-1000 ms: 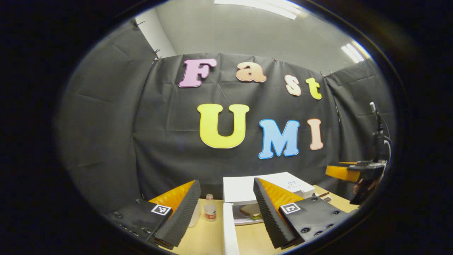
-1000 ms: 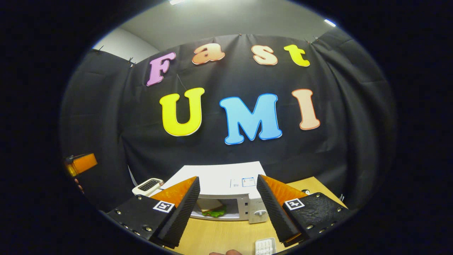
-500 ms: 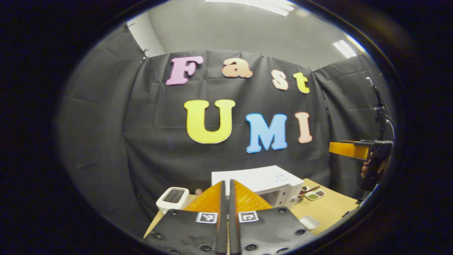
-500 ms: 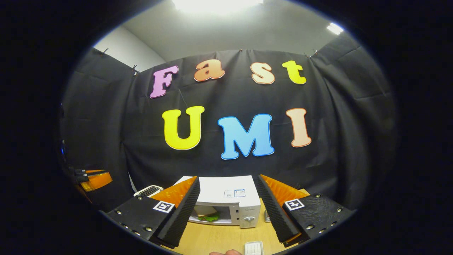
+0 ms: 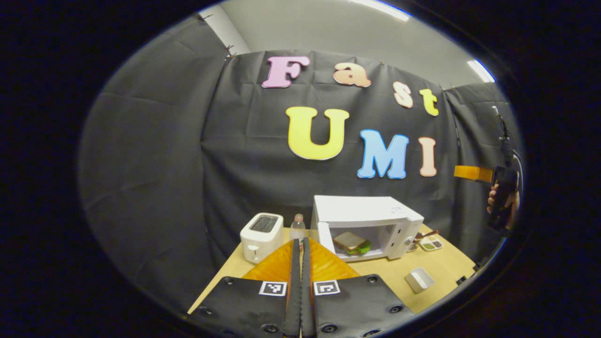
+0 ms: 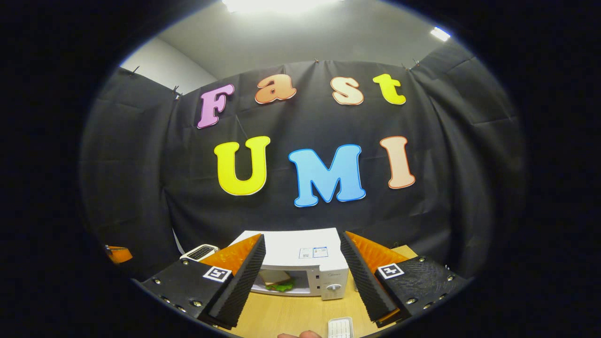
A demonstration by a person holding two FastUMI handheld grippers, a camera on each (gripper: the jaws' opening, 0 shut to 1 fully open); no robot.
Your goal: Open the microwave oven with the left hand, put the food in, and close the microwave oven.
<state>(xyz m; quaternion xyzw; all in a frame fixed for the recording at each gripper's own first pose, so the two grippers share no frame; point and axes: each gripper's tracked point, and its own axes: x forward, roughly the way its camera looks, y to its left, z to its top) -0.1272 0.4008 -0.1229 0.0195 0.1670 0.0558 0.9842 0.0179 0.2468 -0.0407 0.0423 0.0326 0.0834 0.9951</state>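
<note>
Left gripper view: the left gripper (image 5: 300,263) is seen with fingers pressed together on nothing, well back from the microwave oven (image 5: 366,225), whose door (image 5: 325,237) is open. The sandwich (image 5: 351,242) (the food) lies inside. The right gripper (image 6: 300,272) is held spread and empty. A glancing push could shift the oven instead of latching it.

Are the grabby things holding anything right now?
No. The left hand-held gripper is shut with nothing between its fingers, and the right hand-held gripper is open and empty. The sandwich sits inside the microwave.
</note>
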